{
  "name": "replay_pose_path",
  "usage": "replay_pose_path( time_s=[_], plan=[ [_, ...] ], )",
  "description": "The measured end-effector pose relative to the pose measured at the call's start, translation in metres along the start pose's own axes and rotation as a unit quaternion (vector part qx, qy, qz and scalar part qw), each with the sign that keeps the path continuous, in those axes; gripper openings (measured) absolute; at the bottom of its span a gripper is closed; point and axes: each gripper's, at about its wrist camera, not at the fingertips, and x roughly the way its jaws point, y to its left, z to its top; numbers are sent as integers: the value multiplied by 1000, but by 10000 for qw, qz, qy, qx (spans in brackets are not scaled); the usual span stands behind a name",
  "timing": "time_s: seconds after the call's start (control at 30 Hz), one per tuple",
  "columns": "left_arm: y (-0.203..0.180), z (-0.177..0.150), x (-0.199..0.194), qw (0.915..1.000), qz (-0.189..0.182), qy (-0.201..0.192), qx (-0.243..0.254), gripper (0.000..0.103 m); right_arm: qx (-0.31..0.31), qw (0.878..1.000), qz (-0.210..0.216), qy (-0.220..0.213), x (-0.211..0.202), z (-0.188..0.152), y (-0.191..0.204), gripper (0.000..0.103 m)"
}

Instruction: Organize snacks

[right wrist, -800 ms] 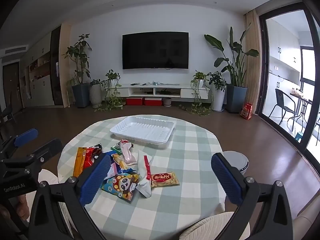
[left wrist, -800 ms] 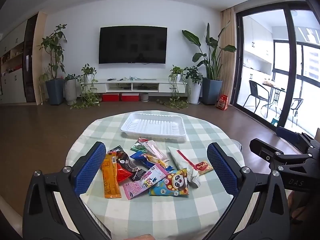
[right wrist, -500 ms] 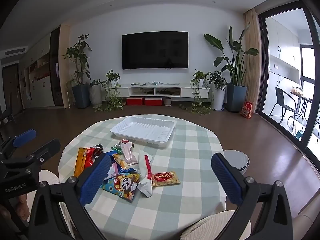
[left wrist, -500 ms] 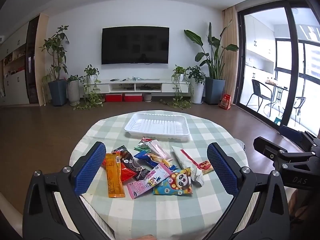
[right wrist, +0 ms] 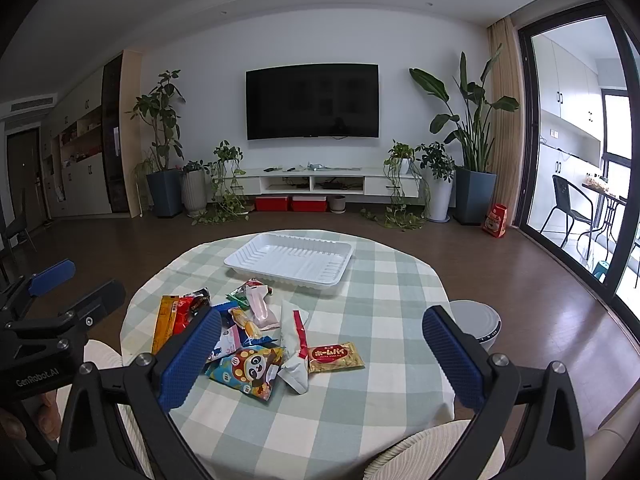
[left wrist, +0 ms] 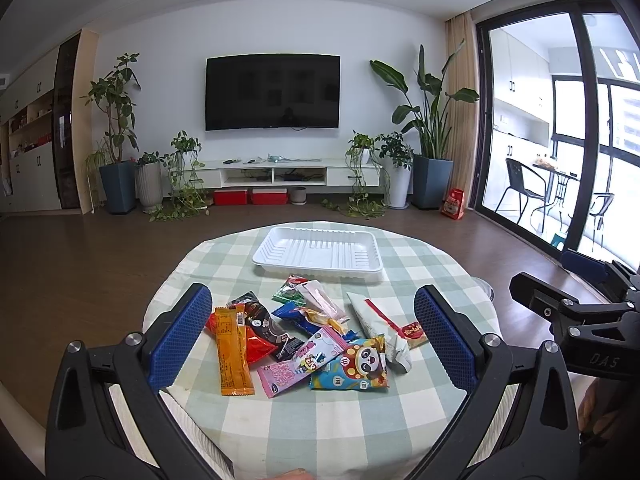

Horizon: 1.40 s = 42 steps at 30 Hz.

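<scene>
Overhead, the left gripper hung with jaws spread wide, empty, above the near edge of the table. Right gripper likewise wide and empty, toward the near right edge. Neither touched anything.

Snacks lay heaped left of the table's middle, packets overlapping: orange stick at the left, panda bag nearest, gold bar lying apart on the right of the heap. White tray sat empty at the far edge, close beyond the heap.

Risks, as judged: packets overlap, so a closing grip may pinch two at once or drag a neighbour. Slick, flat wrappers could slip from the pads. The light tray may slide if nudged.
</scene>
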Motion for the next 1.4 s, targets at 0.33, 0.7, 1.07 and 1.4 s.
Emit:
replay_pose_path(
  time_s=[0.33,0.7,1.07,1.4],
  plan=[
    [2,-1,-1,10000,-5,-13,8,103,0,10000,3,-6,0,0,0,103],
    [1,0,-1,10000,0,-17,14,103,-7,10000,-2,-4,0,0,1,103],
    [1,0,-2,10000,-1,-14,15,103,-6,10000,1,-1,0,-1,1,103],
    [1,-1,-2,10000,1,-23,12,103,-9,10000,0,3,0,-1,1,103]
  ],
)
